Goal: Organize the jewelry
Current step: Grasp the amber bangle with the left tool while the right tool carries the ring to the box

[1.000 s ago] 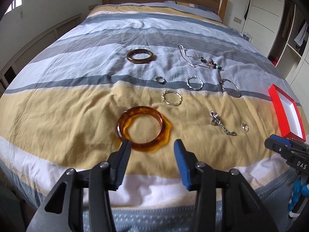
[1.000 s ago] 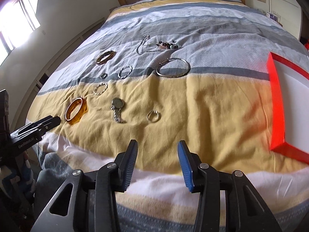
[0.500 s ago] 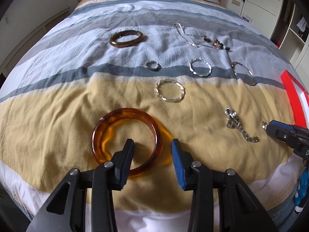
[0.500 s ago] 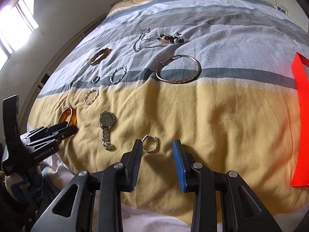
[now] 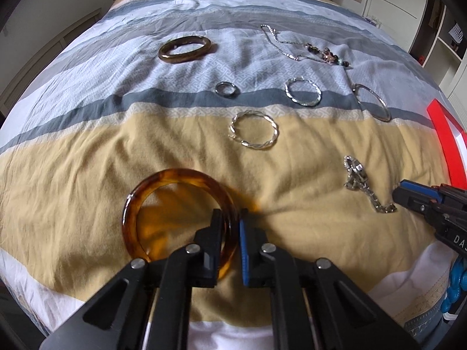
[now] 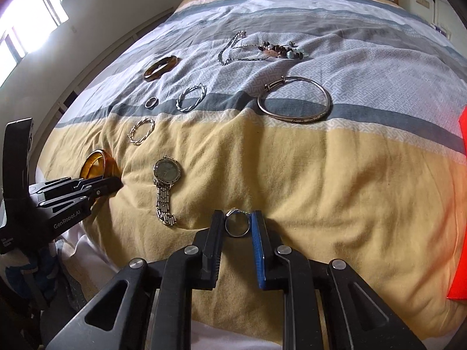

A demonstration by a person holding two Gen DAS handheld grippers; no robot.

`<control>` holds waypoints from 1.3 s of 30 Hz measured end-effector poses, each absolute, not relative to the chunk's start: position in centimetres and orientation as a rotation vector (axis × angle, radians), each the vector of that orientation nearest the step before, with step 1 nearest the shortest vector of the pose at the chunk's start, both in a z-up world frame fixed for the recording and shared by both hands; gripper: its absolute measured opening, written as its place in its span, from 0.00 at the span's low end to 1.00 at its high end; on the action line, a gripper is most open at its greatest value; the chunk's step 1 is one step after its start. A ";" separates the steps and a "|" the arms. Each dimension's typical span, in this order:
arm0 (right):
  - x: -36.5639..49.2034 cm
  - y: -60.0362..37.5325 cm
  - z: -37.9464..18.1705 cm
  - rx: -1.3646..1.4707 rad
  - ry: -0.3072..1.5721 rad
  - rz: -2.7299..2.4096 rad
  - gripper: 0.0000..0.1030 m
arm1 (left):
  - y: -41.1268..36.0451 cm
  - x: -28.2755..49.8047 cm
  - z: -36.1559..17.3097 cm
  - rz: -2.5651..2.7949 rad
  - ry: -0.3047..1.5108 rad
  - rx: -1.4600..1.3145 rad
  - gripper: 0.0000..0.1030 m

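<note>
While angled down, left hand-held gripper (image 5: pixel 230 218) pinching amber bangle (image 5: pixel 175 178).

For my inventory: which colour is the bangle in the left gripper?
Translucent amber bangle with darker brown mottling; left wrist view shows it best.

Amber bangle (image 5: pixel 178 218) flat on bedspread, rim between left gripper (image 5: pixel 230 227) jaws; small silver ring (image 6: pixel 237 223) between right gripper (image 6: pixel 237 227) jaws.
</note>
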State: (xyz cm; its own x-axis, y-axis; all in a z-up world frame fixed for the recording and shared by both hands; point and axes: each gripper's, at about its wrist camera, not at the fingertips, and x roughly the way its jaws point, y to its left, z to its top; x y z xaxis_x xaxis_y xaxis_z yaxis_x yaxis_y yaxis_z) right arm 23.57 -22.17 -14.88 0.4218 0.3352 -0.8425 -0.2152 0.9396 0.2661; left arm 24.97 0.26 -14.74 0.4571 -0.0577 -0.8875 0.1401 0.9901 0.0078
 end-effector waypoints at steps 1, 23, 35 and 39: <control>23.4 -22.2 -14.8 0.126 1.079 0.344 0.18 | 0.4 24.8 -14.5 -0.120 1.083 0.075 0.09; 13.3 -30.5 -6.7 0.194 0.886 0.229 0.18 | -8.3 16.4 -4.4 -0.336 0.934 0.041 0.08; 12.5 -44.3 -5.7 0.210 0.847 0.014 0.18 | -25.4 18.9 -1.6 -0.655 0.920 0.106 0.08; 13.3 -47.9 -6.3 0.197 0.862 -0.050 0.18 | -32.0 20.3 -1.9 -0.771 0.927 0.114 0.08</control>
